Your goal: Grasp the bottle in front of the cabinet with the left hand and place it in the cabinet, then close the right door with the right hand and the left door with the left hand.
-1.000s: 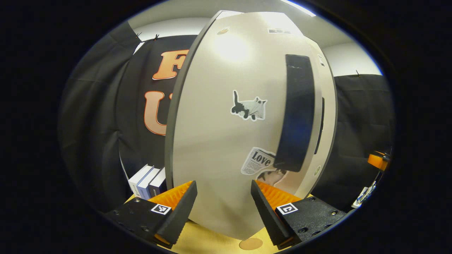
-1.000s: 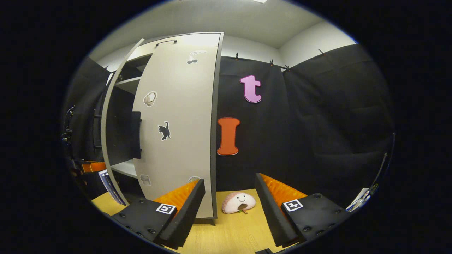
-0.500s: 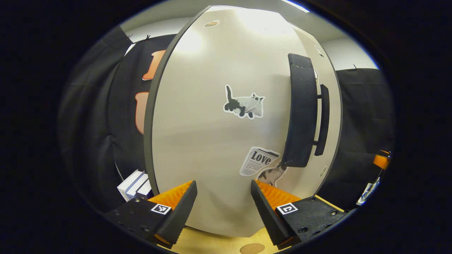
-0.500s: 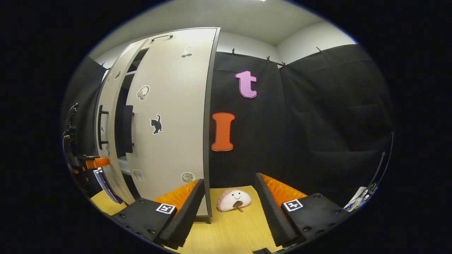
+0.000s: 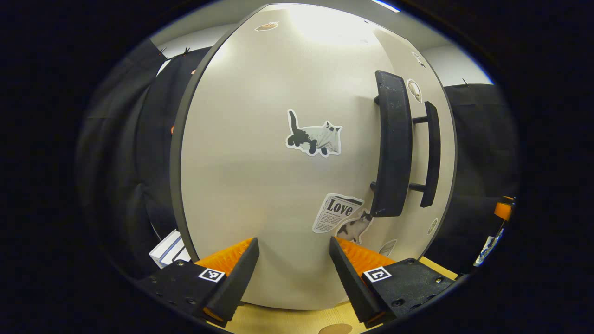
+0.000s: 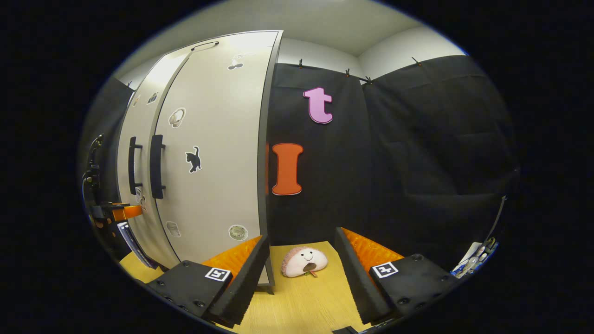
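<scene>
The cabinet's left door (image 5: 260, 162) spreads across the left gripper view, flush with the right door (image 5: 443, 134). Its dark handle (image 5: 392, 144) stands beside the right door's handle (image 5: 431, 153). My left gripper (image 5: 293, 241) is open, fingertips close to the lower face of the left door, nothing between them. In the right gripper view both doors look shut, the left door (image 6: 139, 139) beside the right door (image 6: 218, 162), hiding the cabinet's inside. My right gripper (image 6: 301, 234) is open and empty, off the cabinet's right corner above the wooden table (image 6: 301, 301).
A pink plush toy (image 6: 304, 262) lies on the table between my right fingers, farther off. Books (image 5: 167, 248) stand left of the cabinet. The left gripper (image 6: 116, 212) is seen at the left door. A brown disc (image 5: 336, 328) lies on the tabletop.
The left door swung from ajar to shut against the cabinet, and my left gripper followed it in. The dark gap between the doors has closed. The right gripper drifted slightly.
</scene>
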### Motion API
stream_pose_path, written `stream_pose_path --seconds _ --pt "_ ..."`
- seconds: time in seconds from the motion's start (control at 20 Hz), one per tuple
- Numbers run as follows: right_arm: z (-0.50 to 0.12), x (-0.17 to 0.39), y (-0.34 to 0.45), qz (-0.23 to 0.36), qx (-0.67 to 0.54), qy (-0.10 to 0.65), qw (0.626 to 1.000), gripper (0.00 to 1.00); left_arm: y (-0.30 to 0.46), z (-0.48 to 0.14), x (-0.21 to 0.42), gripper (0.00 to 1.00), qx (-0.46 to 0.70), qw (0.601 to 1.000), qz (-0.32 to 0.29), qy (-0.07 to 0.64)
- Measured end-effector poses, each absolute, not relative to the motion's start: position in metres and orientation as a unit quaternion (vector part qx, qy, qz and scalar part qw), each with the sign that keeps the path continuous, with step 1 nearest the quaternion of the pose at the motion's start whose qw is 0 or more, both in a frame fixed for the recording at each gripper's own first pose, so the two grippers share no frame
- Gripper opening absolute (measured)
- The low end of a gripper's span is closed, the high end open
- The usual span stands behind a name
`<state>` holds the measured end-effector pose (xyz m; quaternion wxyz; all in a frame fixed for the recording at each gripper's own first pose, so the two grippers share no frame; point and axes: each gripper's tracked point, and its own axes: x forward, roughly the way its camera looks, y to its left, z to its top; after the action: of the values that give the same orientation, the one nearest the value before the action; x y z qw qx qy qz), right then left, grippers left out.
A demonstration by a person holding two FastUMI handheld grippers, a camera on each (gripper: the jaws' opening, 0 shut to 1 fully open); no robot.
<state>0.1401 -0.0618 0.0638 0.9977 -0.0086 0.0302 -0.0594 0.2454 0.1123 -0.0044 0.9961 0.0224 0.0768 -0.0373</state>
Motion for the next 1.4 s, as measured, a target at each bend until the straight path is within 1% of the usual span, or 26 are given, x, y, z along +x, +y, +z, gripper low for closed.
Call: stream_pose_path --seconds 0.25,0.4,0.8,0.85,0.9,0.95,1.0,1.05,1.2,1.25,1.3,1.4 --pt "0.066 0.148 -0.066 -0.054 -0.009 0.036 0.998 0.95 0.105 0.005 0.241 0.94 0.028 0.996 -0.03 0.08" --pt "0.071 0.151 -0.073 -0.049 -0.007 0.038 0.998 0.95 0.1 0.017 0.218 0.94 0.025 0.996 -0.026 0.082" --pt "0.098 0.147 -0.091 -0.031 -0.006 0.023 0.999 0.95 0.084 0.081 0.163 0.93 0.025 0.998 -0.018 0.047" --pt "0.103 0.145 -0.092 -0.028 -0.009 0.02 0.999 0.95 0.08 0.089 0.156 0.89 0.026 0.999 -0.016 0.042" --pt "0.107 0.143 -0.093 -0.025 -0.011 0.016 0.999 0.95 0.076 0.097 0.149 0.93 0.026 0.999 -0.015 0.036" --pt "0.112 0.141 -0.093 -0.02 -0.013 0.014 1.0 0.95 0.072 0.106 0.141 0.93 0.027 0.999 -0.016 0.031" --pt "0.116 0.138 -0.093 -0.014 -0.015 0.012 1.0 0.88 0.067 0.114 0.136 0.93 0.027 0.999 -0.017 0.025" --pt "0.12 0.135 -0.094 -0.01 -0.016 0.009 1.0 0.95 0.063 0.123 0.128 0.93 0.028 0.999 -0.018 0.019" --pt "0.131 0.127 -0.096 0.002 -0.019 -0.001 1.0 0.95 0.054 0.139 0.108 0.94 0.028 0.999 -0.015 0.01" --pt "0.134 0.124 -0.097 0.005 -0.017 -0.004 1.0 0.88 0.051 0.145 0.101 0.94 0.027 0.999 -0.015 0.005" --pt "0.137 0.12 -0.097 0.012 -0.011 -0.006 1.0 0.95 0.049 0.15 0.094 0.94 0.027 1.0 -0.014 0.001" --pt "0.143 0.115 -0.096 0.022 -0.001 -0.012 1.0 0.94 0.045 0.159 0.084 0.95 0.025 1.0 -0.01 -0.006"
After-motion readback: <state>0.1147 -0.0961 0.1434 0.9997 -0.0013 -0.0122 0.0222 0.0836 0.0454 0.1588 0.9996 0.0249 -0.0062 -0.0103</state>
